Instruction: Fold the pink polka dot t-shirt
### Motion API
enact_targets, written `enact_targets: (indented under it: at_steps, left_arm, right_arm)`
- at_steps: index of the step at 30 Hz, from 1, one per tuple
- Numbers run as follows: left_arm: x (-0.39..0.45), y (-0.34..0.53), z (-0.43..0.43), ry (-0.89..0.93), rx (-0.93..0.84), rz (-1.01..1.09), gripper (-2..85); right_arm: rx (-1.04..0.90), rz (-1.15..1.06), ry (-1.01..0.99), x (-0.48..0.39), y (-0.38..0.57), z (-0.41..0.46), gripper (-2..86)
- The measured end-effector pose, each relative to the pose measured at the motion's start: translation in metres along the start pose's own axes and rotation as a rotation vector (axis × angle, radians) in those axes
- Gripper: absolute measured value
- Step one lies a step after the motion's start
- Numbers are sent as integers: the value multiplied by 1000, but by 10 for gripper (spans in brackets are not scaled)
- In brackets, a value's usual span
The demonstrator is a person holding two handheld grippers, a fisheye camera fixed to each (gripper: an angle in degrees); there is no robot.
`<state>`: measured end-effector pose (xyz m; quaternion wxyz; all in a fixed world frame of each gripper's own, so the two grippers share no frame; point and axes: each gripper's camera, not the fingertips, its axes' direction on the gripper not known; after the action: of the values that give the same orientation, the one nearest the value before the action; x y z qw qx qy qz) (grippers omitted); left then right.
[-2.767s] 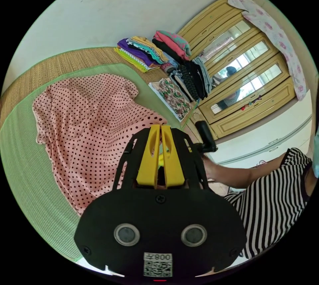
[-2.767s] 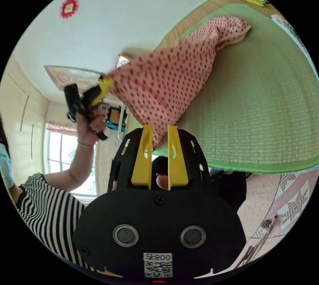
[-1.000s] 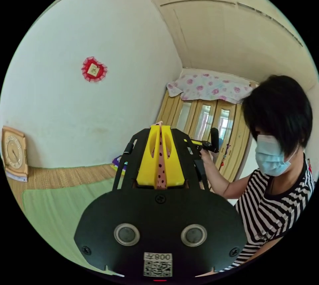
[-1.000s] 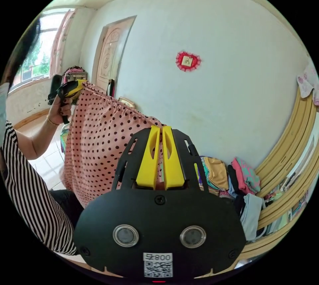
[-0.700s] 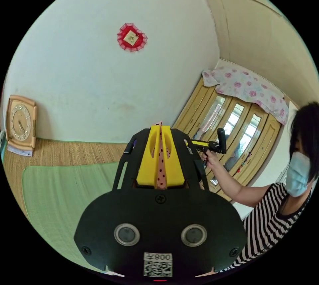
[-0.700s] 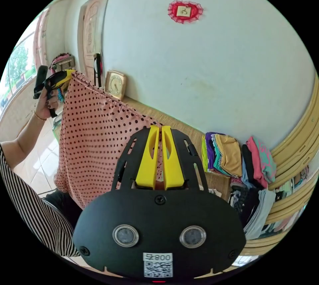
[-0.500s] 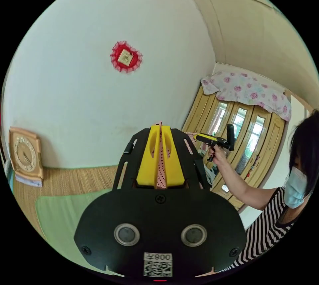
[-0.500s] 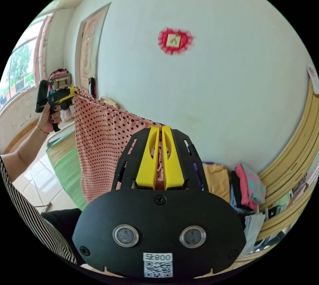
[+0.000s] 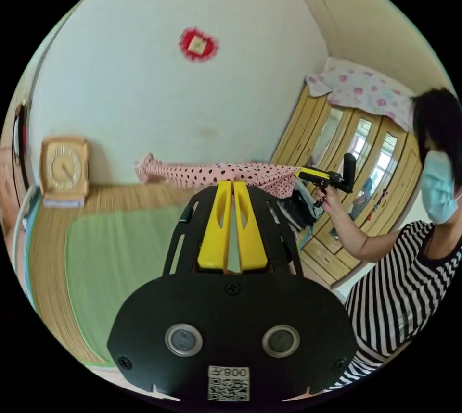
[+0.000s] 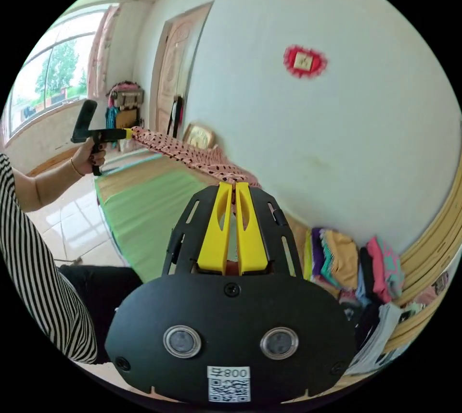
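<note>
Pink polka dot t-shirt [image 9: 216, 173] stretched mid-air above green mat [image 9: 120, 259]. My left gripper [image 9: 233, 186] & right gripper [image 10: 234, 187]: jaws clenched on its edge.

Both views level, toward wall ornament [image 9: 198, 44].

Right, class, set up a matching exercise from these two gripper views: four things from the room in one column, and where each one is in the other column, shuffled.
Things
1. pink polka dot t-shirt
2. clock
3. red ornament
4. folded clothes

Places
A. high on the white wall
B. stacked by the wooden wardrobe
C. stretched in the air between the left gripper and the right gripper
D. standing against the foot of the wall beyond the green mat

Pairs: 1-C, 2-D, 3-A, 4-B
</note>
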<state>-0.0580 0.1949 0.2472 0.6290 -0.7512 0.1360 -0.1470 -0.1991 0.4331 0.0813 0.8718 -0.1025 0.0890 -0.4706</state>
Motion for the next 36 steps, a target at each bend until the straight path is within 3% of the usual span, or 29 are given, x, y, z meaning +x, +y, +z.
enact_targets:
  at_steps: [7,9,12,16,21,24,36]
  left_arm:
    - [-104,137,76,-112,-389,-375,2]
    - [-138,174,91,-57,-483,-505,2]
    - [-163,195,99,-107,-568,-534,3]
    - [-187,200,103,-156,-616,-523,3]
    - [-224,207,103,-140,-602,-567,3]
    - [-241,213,105,-144,-613,-595,3]
    - [-297,214,100,-106,-560,-617,4]
  right_arm:
    - [-446,163,-281,-47,131,177,11]
    - [-607,236,-364,-57,175,232,13]
    - [-726,327,-433,-52,216,273,21]
    - [-688,491,-447,-18,242,282,42]
    - [-679,672,-282,34,282,294,49]
    - [-675,720,-284,45,297,312,56]
    - [-660,381,-348,1,304,363,80]
